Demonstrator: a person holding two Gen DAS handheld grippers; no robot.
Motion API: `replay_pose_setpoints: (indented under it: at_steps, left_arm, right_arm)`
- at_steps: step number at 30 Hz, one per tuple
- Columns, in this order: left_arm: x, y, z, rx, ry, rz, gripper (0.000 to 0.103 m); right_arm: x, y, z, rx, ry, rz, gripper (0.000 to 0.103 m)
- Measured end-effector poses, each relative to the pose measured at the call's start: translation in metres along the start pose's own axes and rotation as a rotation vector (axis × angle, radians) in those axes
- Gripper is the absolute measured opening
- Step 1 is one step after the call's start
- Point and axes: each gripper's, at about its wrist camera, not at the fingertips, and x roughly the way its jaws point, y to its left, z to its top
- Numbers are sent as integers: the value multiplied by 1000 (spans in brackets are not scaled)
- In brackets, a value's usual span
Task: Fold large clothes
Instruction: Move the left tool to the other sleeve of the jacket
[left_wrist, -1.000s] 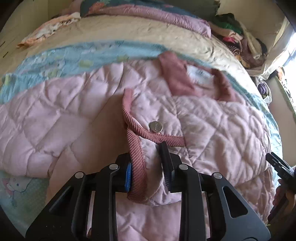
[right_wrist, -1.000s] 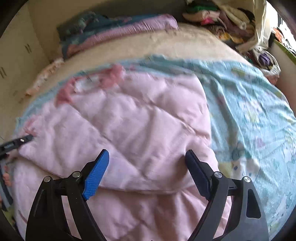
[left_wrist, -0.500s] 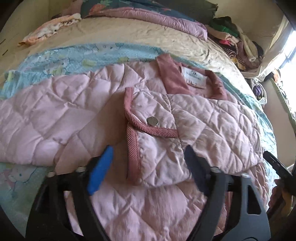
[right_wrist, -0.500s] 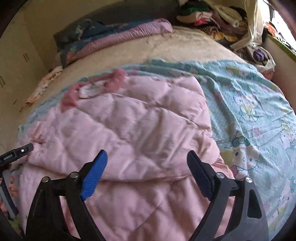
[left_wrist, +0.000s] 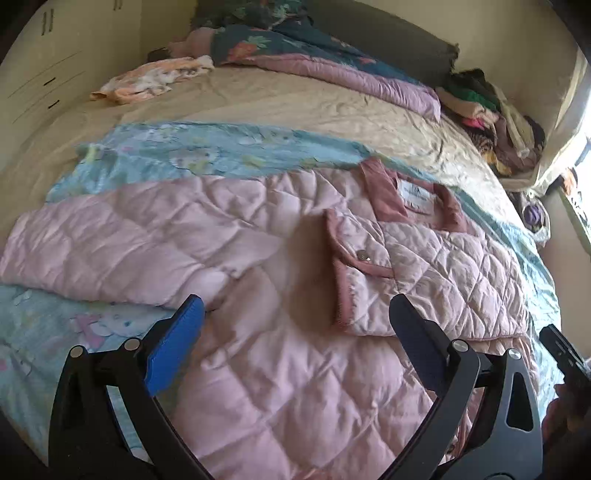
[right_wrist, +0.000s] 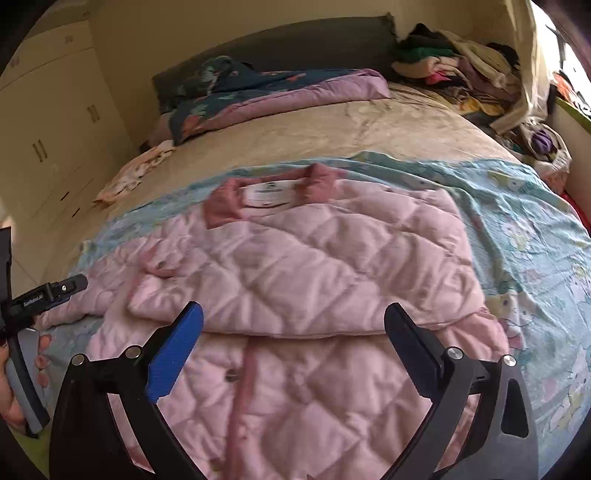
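A pink quilted jacket (left_wrist: 280, 369) lies spread on a light blue cartoon sheet (left_wrist: 207, 155) on the bed. Its right sleeve (left_wrist: 424, 277) is folded across the chest, cuff with a snap button toward the middle; the left sleeve (left_wrist: 110, 251) stretches out to the left. The darker pink collar with a white label (left_wrist: 415, 194) points to the far side. My left gripper (left_wrist: 295, 347) is open and empty above the jacket's lower body. My right gripper (right_wrist: 293, 343) is open and empty above the jacket (right_wrist: 314, 266), near the folded sleeve's edge.
A beige bedspread (left_wrist: 295, 107) covers the far half of the bed. Folded purple and floral quilts (left_wrist: 332, 70) lie by the dark headboard. A clothes pile (right_wrist: 461, 70) sits at the far right corner. A small peach garment (left_wrist: 151, 79) lies far left. Cabinets (right_wrist: 48, 147) stand left.
My left gripper has let go of the sleeve cuff, opened wide and drawn back and up. The folded sleeve stays on the chest. My right gripper has also drawn back, still open.
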Motion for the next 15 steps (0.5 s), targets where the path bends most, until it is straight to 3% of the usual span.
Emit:
replay_pose_setpoints:
  at_steps: [5, 15]
  left_arm:
    - [-11, 25, -5, -14, 6, 78, 94]
    - [-23, 87, -15, -90, -4, 159, 94]
  right_arm:
    - [0, 39, -1, -66, 4, 28, 98]
    - [3, 111, 0, -143, -1, 95, 98]
